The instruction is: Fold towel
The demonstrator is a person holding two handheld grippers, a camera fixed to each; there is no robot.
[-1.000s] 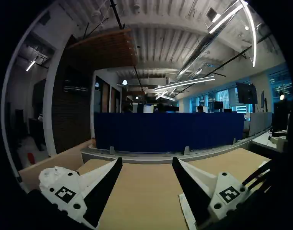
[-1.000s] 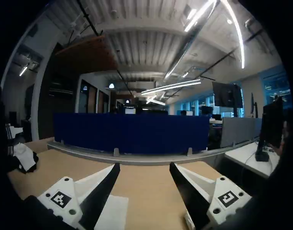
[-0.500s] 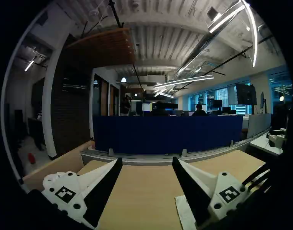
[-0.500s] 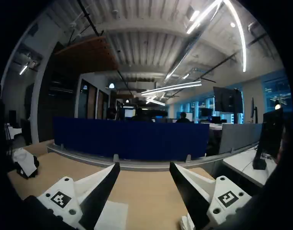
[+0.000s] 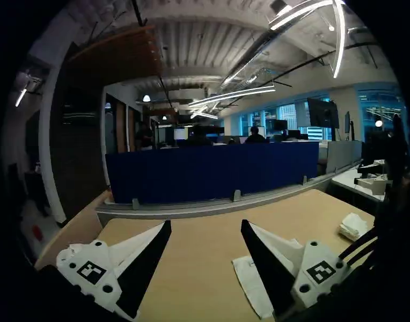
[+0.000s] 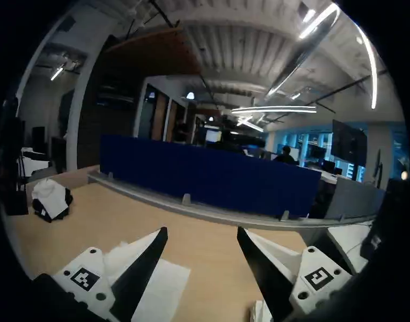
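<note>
Dim office, wooden table [image 5: 199,268], my left gripper [image 5: 205,222] and right gripper [image 6: 202,229] over it, jaws spread, white towel [image 6: 167,279] flat between them.

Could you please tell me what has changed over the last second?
The left tool and right tool tipped down toward the desk, so more of the towel shows by their fingers. The right tool also turned left. Nothing was gripped or let go; both stay open and empty, and the towel still lies on the desk.
</note>
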